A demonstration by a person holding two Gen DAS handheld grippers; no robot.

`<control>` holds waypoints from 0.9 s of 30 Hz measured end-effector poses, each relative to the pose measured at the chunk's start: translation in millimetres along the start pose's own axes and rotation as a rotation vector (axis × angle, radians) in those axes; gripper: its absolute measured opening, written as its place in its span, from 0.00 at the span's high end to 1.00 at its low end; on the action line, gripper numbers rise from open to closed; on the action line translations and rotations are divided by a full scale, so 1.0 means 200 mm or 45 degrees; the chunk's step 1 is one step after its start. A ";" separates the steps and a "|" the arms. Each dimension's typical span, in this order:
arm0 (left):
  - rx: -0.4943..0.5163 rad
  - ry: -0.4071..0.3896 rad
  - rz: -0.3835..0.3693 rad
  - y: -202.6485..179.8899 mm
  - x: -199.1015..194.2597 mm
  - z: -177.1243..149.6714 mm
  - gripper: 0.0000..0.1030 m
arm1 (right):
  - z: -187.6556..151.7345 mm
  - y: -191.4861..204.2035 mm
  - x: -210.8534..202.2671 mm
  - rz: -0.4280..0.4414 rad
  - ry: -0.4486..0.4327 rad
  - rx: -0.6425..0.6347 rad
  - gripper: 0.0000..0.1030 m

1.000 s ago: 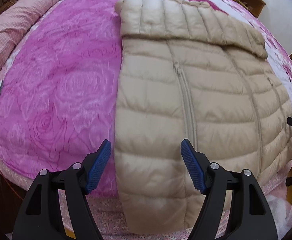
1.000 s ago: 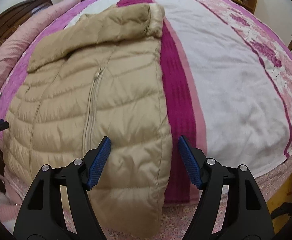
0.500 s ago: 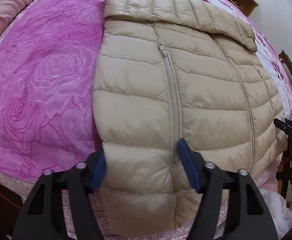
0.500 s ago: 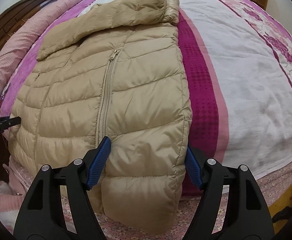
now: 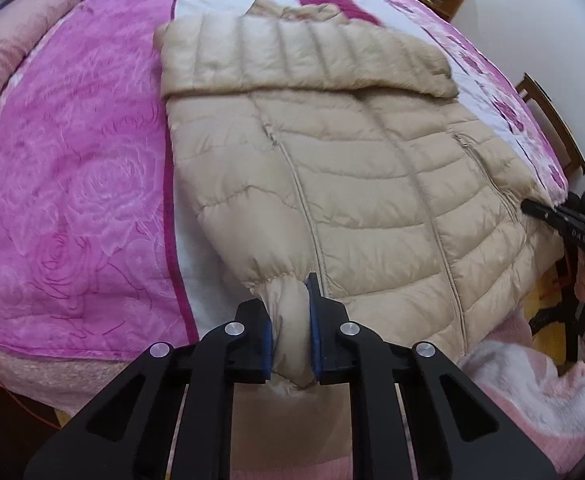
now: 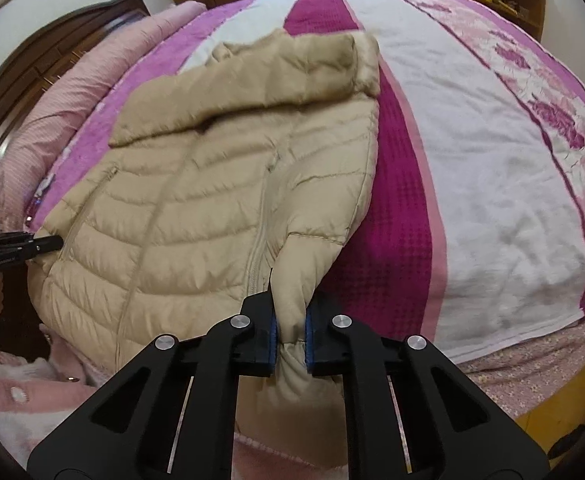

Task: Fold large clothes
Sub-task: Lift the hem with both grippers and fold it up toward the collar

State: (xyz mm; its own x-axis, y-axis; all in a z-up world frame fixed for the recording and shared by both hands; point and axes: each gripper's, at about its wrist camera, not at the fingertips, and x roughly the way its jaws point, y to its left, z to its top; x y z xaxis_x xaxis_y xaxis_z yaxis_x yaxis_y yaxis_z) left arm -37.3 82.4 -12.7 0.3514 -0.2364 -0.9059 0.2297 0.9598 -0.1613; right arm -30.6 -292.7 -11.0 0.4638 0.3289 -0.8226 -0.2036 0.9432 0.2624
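We judged the fold partly done: the beige down jacket (image 5: 356,184) lay on the bed (image 5: 72,184) across the middle of both frames, sleeves already tucked and hood (image 5: 304,56) flat at the top, with the bottom-up fold left to do. Our left gripper (image 5: 288,340), low centre, was clamped on one hem corner; our right gripper (image 6: 290,334), low centre, pinched the other, both pointing toward the hood.

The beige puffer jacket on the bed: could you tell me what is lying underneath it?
The puffer jacket lies on the pink and white bedspread, which shows around it. Whatever is under its middle is covered.
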 end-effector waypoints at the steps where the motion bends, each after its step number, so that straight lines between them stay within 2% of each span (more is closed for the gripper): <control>1: 0.008 0.000 0.001 0.01 -0.03 0.00 0.86 | 0.00 0.01 -0.04 0.010 -0.009 0.004 0.91; 10: 0.048 0.027 -0.050 -0.04 -0.27 -0.06 0.87 | 0.00 0.03 -0.30 0.073 -0.067 0.088 0.92; 13: 0.025 -0.021 -0.065 -0.03 -0.34 -0.04 0.87 | 0.04 0.02 -0.38 0.104 -0.135 0.121 0.92; 17: -0.020 -0.138 -0.024 0.01 -0.39 0.08 0.88 | 0.15 0.03 -0.39 0.125 -0.235 0.121 0.93; 20: 0.001 -0.224 0.046 0.02 -0.39 0.20 0.88 | 0.28 0.05 -0.38 0.125 -0.299 0.079 0.93; 24: -0.032 -0.295 0.083 0.05 -0.37 0.35 0.88 | 0.44 0.05 -0.34 0.087 -0.367 0.050 0.93; 27: -0.061 -0.330 0.170 0.08 -0.33 0.46 0.88 | 0.55 0.04 -0.29 0.015 -0.398 0.037 0.93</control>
State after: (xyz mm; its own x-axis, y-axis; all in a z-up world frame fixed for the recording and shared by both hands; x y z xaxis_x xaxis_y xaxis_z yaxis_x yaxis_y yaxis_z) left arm 25.8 99.2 80.6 0.5972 -0.1324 -0.7911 0.1251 0.9896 -0.0713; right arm 36.4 -299.6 94.1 0.7051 0.3339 -0.6256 -0.1877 0.9386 0.2894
